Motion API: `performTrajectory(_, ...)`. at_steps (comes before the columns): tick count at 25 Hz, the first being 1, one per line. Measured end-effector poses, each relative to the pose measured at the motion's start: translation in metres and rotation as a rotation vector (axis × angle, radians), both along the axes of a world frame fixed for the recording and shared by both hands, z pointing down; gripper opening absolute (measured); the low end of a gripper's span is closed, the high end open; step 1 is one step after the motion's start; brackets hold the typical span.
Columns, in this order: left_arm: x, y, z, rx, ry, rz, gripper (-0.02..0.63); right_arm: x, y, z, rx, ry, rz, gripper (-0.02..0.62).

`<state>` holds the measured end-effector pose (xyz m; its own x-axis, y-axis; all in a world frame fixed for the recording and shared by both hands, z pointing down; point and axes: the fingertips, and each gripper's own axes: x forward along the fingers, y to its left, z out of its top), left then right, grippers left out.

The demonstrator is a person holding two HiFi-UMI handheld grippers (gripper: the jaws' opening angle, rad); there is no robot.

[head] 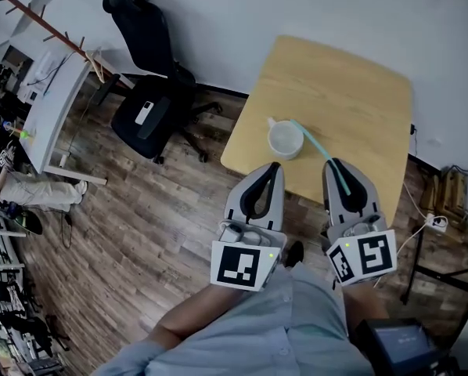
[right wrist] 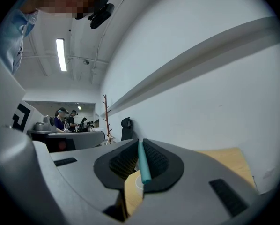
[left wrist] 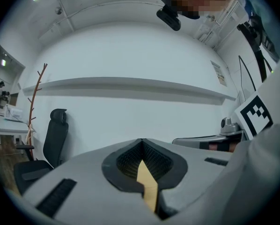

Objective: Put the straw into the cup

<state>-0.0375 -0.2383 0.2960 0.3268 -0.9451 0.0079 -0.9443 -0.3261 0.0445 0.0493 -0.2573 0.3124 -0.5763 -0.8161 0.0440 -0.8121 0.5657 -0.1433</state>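
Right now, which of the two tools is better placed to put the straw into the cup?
Right. The right tool is shut on the teal straw, whose far end reaches the rim of the white cup. The left tool is shut on nothing.

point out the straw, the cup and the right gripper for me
straw (head: 318,151), head view, mid-length of the teal tube
cup (head: 282,142), head view, bare inside of the white cup
right gripper (head: 336,167), head view, between the tips of its jaws, which are shut on the straw
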Motion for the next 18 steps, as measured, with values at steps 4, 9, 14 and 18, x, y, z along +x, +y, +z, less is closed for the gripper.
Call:
performTrajectory(4,-0.008,-0.017,0.006,-0.013,0.021,0.024,-0.003,-0.009,-0.011,0.007,-0.02,0.024,0.017,0.025)
performTrajectory(9,-0.015,-0.034,0.014,-0.031,0.045,0.053,-0.003,-0.017,-0.022,0.013,-0.036,0.05,0.035,0.025)
performTrajectory(14,-0.027,-0.054,0.018,-0.041,0.057,0.085,-0.003,-0.028,-0.033,0.018,-0.05,0.062,0.062,0.025)
performTrajectory(18,-0.035,-0.066,0.025,-0.067,0.064,0.096,-0.003,-0.036,-0.035,0.024,-0.071,0.081,0.072,0.025)
